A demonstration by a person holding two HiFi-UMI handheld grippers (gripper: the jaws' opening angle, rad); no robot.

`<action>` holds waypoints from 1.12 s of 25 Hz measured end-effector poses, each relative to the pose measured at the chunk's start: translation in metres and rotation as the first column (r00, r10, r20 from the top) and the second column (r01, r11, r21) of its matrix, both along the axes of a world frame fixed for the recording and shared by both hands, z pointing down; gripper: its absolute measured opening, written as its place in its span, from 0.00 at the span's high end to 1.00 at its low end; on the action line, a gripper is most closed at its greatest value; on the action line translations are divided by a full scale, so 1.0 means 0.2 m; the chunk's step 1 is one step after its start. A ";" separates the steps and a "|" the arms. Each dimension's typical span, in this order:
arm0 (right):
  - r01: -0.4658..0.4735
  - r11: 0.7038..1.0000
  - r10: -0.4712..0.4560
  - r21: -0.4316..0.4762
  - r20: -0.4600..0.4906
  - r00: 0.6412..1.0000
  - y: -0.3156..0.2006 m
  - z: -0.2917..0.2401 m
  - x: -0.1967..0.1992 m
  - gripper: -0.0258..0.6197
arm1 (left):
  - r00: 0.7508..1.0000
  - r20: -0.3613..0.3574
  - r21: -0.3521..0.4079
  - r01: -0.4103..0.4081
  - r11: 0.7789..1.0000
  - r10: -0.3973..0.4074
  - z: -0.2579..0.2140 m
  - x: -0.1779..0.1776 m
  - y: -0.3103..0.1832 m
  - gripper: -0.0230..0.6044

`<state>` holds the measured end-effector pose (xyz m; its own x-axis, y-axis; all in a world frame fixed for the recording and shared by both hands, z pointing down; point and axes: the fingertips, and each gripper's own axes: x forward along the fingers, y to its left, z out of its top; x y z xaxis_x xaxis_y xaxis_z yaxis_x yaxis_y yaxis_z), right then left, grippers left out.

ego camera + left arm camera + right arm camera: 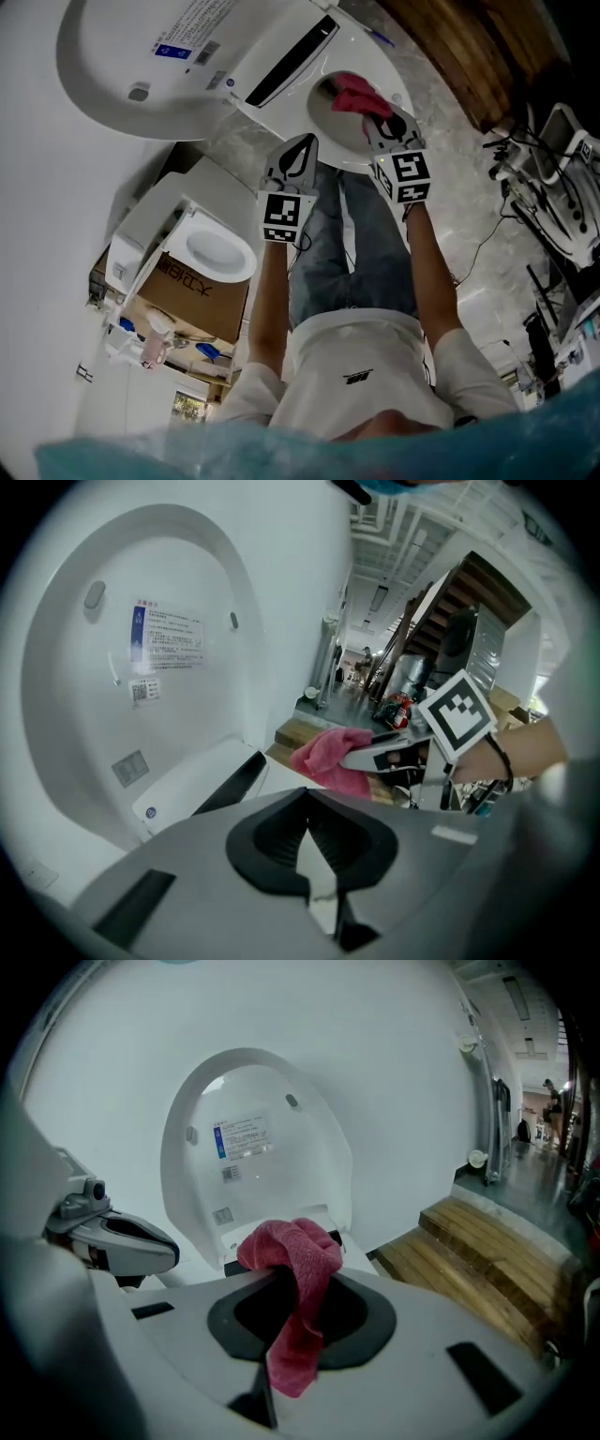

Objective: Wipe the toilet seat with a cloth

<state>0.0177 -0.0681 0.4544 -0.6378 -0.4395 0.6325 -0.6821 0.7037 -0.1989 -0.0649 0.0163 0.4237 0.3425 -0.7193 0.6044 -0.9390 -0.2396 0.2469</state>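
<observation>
the right gripper (389, 127) is the one that matters here. its jaws are clamped on a pink-red cloth (295, 1279), which bunches up above the jaws and trails a loose tail down between them. in the head view the cloth sits over the rear of the toilet seat (330, 142), close to the hinge edge where the raised lid (122, 66) stands. we cannot tell whether it touches the seat or hovers just above it. the seat's long axis runs from that hinge edge back toward us, so we judge the wiping stroke should follow the ring from the rear round to the front edge, with the cloth pressed down flatter. the left gripper (298, 155) hangs over the seat's near-left rim, just beside the right one. its jaws are pressed together at the tips with nothing between them, so it is near but carries nothing to wipe with. the cloth looks soft and crumpled, more a wad than a flat pad.
</observation>
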 end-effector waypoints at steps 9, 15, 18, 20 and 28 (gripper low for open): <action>-0.021 0.999 0.020 -0.031 -0.047 0.999 -0.02 0.32 -0.09 0.88 | 1.000 -0.025 -0.014 -0.010 1.000 0.010 0.26 -0.08 -0.04 0.95; -0.030 0.999 0.027 -0.036 -0.067 0.997 -0.02 0.48 -0.18 0.88 | 0.999 -0.034 -0.026 -0.009 1.000 0.008 0.40 -0.14 -0.03 0.95; -0.024 0.999 0.020 -0.043 -0.080 0.997 -0.02 0.56 -0.23 0.88 | 0.999 -0.035 -0.030 -0.003 1.000 0.002 0.45 -0.18 -0.02 0.95; -0.016 0.999 0.011 -0.048 -0.093 0.996 -0.01 0.62 -0.26 0.88 | 0.999 -0.037 -0.033 0.003 0.999 -0.005 0.48 -0.20 -0.01 0.95; 0.034 0.997 -0.042 -0.068 -0.118 0.992 0.02 0.79 -0.42 0.88 | 0.999 -0.036 -0.049 0.038 0.998 -0.040 0.58 -0.31 0.04 0.95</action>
<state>-0.0671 -0.0648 0.6117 -0.5714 -0.3714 0.7318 -0.6766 0.7179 -0.1639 -0.1276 0.0241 0.5400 0.3374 -0.7025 0.6266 -0.9374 -0.1900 0.2918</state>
